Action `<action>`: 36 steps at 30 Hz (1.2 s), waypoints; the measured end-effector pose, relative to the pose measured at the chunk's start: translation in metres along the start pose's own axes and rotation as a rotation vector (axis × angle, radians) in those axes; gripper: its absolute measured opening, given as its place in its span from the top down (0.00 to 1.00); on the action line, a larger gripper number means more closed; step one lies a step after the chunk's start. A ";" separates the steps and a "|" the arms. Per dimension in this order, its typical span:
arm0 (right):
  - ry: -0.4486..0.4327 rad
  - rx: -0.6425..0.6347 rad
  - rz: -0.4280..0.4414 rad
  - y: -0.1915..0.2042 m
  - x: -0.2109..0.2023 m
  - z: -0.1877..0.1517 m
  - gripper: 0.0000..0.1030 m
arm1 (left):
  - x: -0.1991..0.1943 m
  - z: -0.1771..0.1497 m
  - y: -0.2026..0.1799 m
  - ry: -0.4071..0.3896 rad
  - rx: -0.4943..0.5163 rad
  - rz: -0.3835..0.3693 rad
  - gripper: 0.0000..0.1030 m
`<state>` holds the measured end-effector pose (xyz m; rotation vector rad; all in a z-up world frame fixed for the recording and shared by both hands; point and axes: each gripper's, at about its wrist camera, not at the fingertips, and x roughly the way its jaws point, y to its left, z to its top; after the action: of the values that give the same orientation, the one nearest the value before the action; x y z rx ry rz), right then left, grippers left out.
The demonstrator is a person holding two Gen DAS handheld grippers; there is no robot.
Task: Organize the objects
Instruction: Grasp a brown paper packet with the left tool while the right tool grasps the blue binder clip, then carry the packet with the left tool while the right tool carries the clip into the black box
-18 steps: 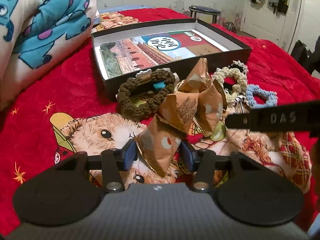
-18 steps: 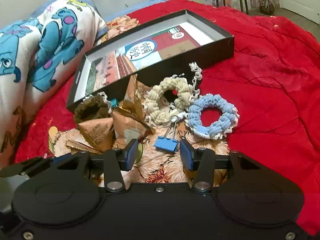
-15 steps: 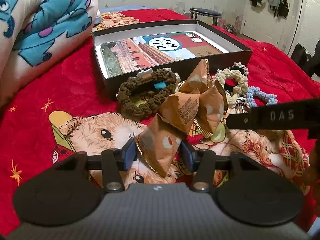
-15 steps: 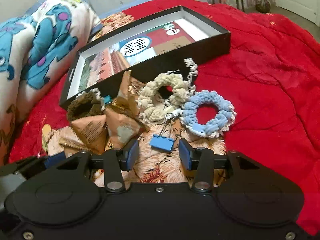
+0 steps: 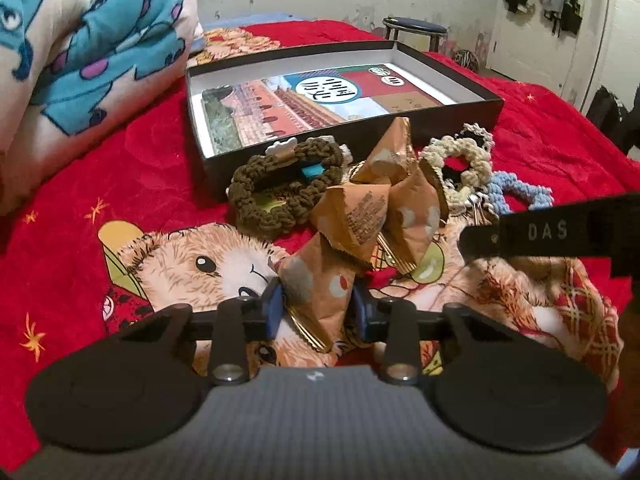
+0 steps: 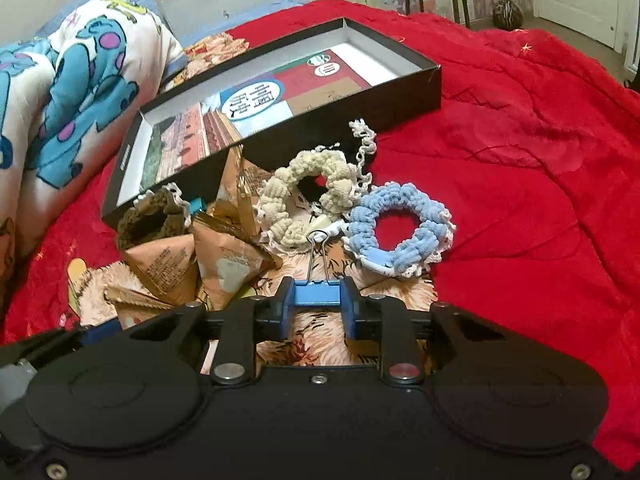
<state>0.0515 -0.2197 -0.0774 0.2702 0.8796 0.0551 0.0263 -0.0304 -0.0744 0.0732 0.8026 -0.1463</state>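
A bed [image 6: 520,152] covered with a red blanket, printed with a bear cartoon [image 5: 208,264], carries everything. A shallow black box [image 6: 400,92], open at the top with a printed card inside, lies on the blanket. Just beside the box's near wall lie a brown scrunchie [image 5: 256,204], orange triangular packets [image 5: 360,216], a cream scrunchie [image 6: 288,208] and a blue scrunchie [image 6: 400,232]. A blue binder clip [image 6: 316,294] lies on the bear print. A rolled cartoon quilt [image 6: 80,92] rests along the bed's far left side.

Orange snack packet [image 5: 320,292] and blue binder clip [image 6: 316,294] lie before black box [image 6: 400,92].
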 end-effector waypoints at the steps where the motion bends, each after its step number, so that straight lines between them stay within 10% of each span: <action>1: -0.010 -0.034 -0.023 0.004 -0.002 -0.001 0.78 | -0.001 0.000 0.000 0.001 0.002 -0.001 0.64; 10: -0.099 -0.094 0.018 0.016 -0.032 0.002 0.78 | -0.019 0.002 0.005 -0.033 -0.006 0.050 0.65; 22: -0.292 -0.099 0.303 0.025 -0.085 0.033 0.78 | -0.067 0.042 0.046 -0.195 -0.130 0.083 0.65; 29: -0.296 -0.063 0.437 0.030 -0.103 0.087 0.78 | -0.072 0.089 0.062 -0.240 -0.177 0.080 0.65; 36: -0.248 0.035 0.375 0.034 -0.075 0.161 0.78 | -0.045 0.136 0.067 -0.227 -0.204 0.055 0.64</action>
<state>0.1290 -0.2331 0.0847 0.4624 0.5749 0.3474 0.1026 0.0244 0.0527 -0.1125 0.5844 -0.0190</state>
